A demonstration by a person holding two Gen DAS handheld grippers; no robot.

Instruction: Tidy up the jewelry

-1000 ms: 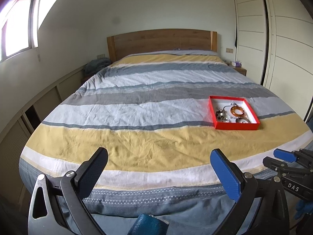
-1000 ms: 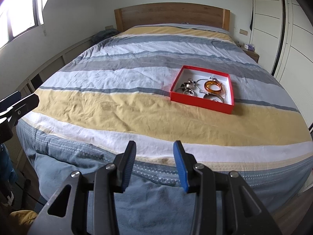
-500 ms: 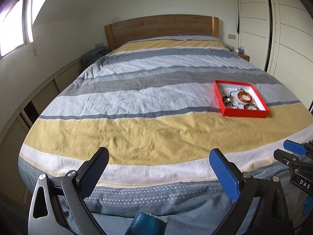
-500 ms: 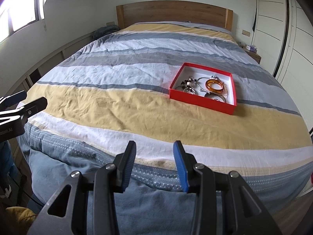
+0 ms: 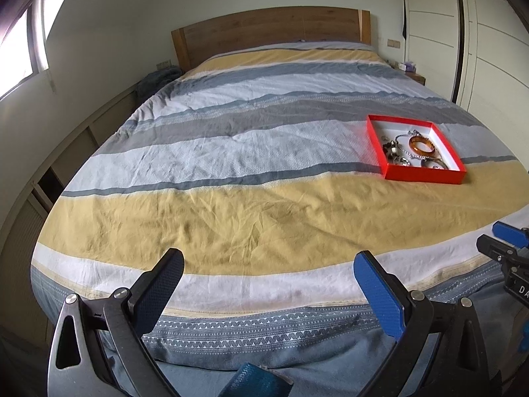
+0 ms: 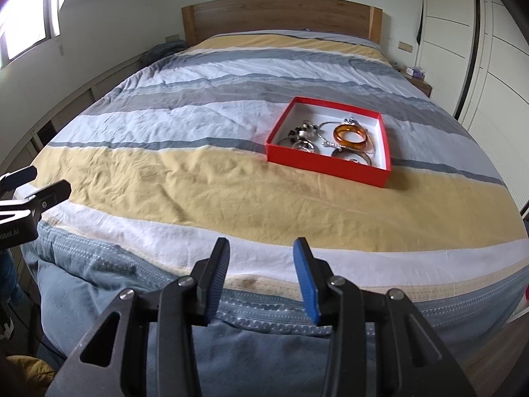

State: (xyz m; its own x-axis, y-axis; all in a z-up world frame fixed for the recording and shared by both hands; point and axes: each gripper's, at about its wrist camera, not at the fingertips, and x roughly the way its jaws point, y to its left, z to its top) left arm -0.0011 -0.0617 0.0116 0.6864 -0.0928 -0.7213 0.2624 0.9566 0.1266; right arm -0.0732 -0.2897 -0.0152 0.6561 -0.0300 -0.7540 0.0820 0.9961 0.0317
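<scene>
The bed (image 6: pixel 231 178) fills nearly everything in front of you, covered by a striped duvet (image 5: pixel 231 218) in bands of yellow, white, grey and blue, with a wooden headboard (image 6: pixel 281 13) at the far end. A white wardrobe (image 6: pixel 489 39) runs along the right wall, and a window (image 5: pixel 20 53) sits high on the left. A small nightstand (image 6: pixel 420 82) stands between the bed and the wardrobe, near the headboard.

On the duvet, toward the right side of the bed, lies a shallow red box (image 6: pixel 325 165) with a white inside, straddling a grey stripe and the edge of the wide yellow band. The jewelry (image 6: pixel 330 139) is all in it, heaped loosely toward the near half: an amber bangle (image 6: pixel 351 135), silver chains and rings, and a dark beaded piece on the left. The finer pieces are too tangled to tell apart.

Your left gripper (image 5: pixel 267 274) hovers over the foot of the bed with its jaws spread wide and nothing between them. It is well apart from the box, which sits ahead and to its right.

Your right gripper (image 6: pixel 261 261) also hangs over the foot end, jaws parted but narrower than the left; they have just been opening, and nothing lies between them. The box is ahead of it, slightly to the right, out of reach of the fingertips.
</scene>
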